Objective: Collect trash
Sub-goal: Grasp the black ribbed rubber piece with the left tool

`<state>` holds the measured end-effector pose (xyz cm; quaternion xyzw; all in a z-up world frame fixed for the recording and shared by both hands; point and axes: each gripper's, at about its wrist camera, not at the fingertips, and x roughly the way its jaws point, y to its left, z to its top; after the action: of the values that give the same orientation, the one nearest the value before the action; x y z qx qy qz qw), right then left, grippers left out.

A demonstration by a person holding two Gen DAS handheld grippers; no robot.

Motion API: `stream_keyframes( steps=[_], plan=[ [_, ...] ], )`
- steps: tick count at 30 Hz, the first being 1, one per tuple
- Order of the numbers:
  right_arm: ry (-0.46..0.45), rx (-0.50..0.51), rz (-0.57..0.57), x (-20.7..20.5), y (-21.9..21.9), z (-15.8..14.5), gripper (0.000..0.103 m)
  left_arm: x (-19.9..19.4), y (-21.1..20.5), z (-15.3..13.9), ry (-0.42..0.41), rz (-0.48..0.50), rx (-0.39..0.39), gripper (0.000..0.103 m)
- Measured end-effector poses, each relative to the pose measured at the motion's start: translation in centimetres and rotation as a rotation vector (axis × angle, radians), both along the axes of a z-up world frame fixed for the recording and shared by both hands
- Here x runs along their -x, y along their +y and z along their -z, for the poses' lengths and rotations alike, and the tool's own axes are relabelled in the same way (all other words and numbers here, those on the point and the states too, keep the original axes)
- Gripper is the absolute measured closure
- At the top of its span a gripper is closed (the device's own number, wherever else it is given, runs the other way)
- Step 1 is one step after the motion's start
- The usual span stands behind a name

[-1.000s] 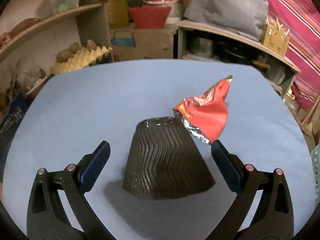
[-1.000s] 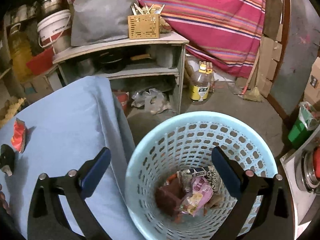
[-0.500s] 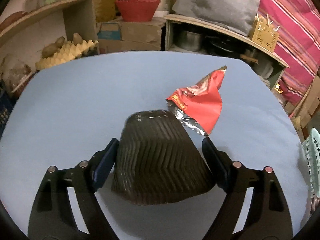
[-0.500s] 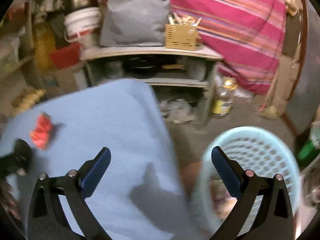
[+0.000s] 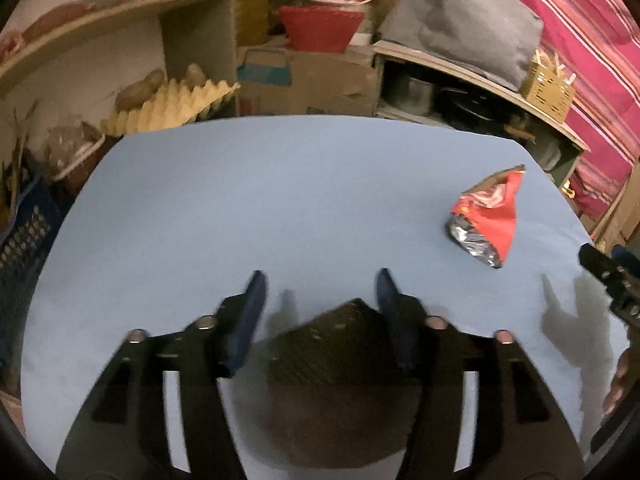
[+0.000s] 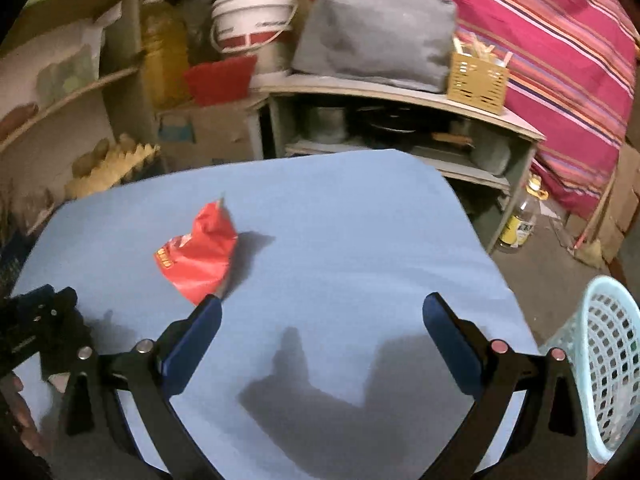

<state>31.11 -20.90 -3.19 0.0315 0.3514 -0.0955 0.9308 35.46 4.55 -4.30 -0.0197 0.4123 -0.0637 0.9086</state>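
Left gripper (image 5: 320,284) has just been closing around the dark ribbed cup (image 5: 344,376), which now sits deep between its fingers; the right-hand pad looks to touch the cup's side while a gap shows at the other, so call it not yet clamped. That cup lies on its side on the blue table (image 5: 280,184), right at the near edge. Over to the red snack wrapper (image 6: 198,254), crumpled and well apart from the cup: the right gripper (image 6: 322,312) hangs spread wide and empty just beside it, one fingertip almost at its lower corner. Off the table's right side stands the pale blue basket (image 6: 608,364). Grabbing is the step in hand, by my reading; next the left needs a firm squeeze, and the right must swing left to straddle the wrapper.
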Motion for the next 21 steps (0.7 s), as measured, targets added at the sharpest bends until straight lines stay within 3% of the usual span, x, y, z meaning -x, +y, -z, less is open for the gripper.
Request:
stream_keyframes(
  steps=[1,5,8,18,21],
  plan=[
    [0.005,0.011,-0.003,-0.3,0.3,0.0,0.005,-0.1,0.2,0.2,0.01,-0.008,0.006,0.03],
    [0.017,0.041,0.0,-0.6,0.3,-0.2,0.005,-0.1,0.1,0.5,0.032,-0.012,0.013,0.015],
    [0.021,0.062,0.004,-0.4,-0.3,-0.3,0.005,0.4,-0.6,0.4,0.019,-0.023,-0.007,0.009],
    [0.016,-0.01,0.066,0.1,-4.3,0.5,0.005,2.5,-2.5,2.4,0.051,-0.037,-0.086,0.007],
    [0.004,-0.033,0.079,0.2,-4.7,0.4,0.005,2.0,-2.0,2.9,0.084,-0.018,-0.03,0.024]
  ],
)
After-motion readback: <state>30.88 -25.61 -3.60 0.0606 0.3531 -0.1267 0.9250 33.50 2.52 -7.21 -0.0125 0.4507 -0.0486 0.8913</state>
